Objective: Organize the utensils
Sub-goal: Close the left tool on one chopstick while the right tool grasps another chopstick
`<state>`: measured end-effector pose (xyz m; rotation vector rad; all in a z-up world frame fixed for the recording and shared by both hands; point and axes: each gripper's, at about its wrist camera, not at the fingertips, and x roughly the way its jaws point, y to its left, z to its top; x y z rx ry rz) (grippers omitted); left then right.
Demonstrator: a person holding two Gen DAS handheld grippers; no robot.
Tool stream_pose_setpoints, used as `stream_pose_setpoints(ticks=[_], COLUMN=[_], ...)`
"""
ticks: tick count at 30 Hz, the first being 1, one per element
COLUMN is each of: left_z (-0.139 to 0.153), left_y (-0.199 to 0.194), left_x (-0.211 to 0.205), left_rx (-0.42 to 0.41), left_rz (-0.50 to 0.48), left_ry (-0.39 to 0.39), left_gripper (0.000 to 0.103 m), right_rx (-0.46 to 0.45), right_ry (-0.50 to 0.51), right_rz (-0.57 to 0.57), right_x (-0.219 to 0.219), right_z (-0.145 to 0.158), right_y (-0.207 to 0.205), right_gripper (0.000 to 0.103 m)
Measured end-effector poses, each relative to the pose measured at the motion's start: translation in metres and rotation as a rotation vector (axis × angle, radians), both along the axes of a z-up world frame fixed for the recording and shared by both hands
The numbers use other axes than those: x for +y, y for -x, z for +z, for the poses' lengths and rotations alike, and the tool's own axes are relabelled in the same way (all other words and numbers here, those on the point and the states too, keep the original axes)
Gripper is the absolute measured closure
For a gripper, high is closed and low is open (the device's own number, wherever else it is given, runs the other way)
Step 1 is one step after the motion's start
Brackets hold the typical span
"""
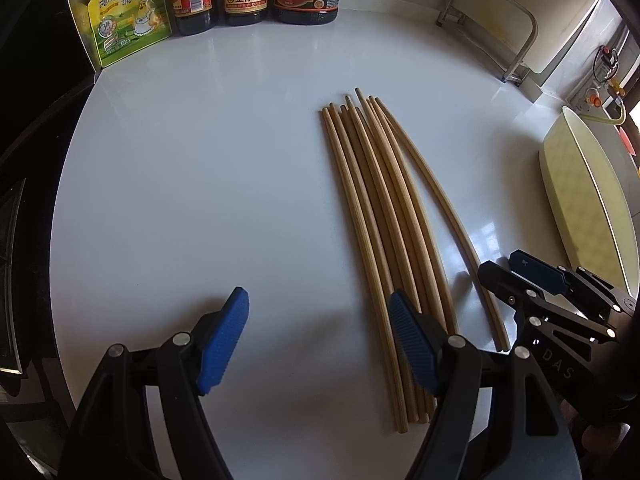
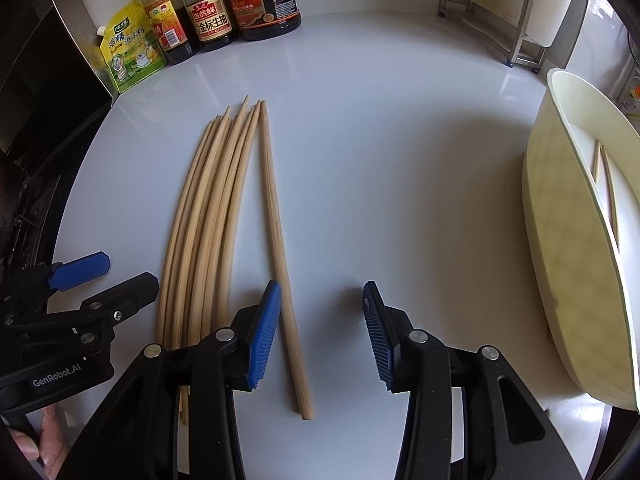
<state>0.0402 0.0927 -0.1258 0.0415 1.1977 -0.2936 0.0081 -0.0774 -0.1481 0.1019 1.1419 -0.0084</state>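
both grippers' jaws gape above chopsticks; bare counter beyond.

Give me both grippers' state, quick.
Left gripper: open, holding nothing.
Right gripper: open, empty, single pale wooden chopstick between its jaws.
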Motion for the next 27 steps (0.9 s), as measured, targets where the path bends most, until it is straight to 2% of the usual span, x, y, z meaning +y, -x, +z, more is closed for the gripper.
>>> stream_pose_setpoints(ticks=[11, 16, 27], left_z=[-0.006, -0.007, -0.008], left_y=[-0.003, -0.005, -0.013], left_x=[-0.005, -0.004, 0.011], left_rx=[-0.001, -0.009, -0.008], left_rz=[0.004, 0.018, 0.052], left_ry=[-0.042, -0.086, -0.091], left_gripper=[0.031, 0.031, 0.029], right_rx=[-0.009, -0.011, -0.018], right_ry=[-0.002, 0.007, 0.021], right_rz=[-0.005, 0.005, 0.037], right_x=[0.000, 0.002, 0.007], right_z=[0.001, 0.002, 0.001], right_y=[0.000, 0.001, -0.003], right_gripper=[0.062, 0.062, 0.062])
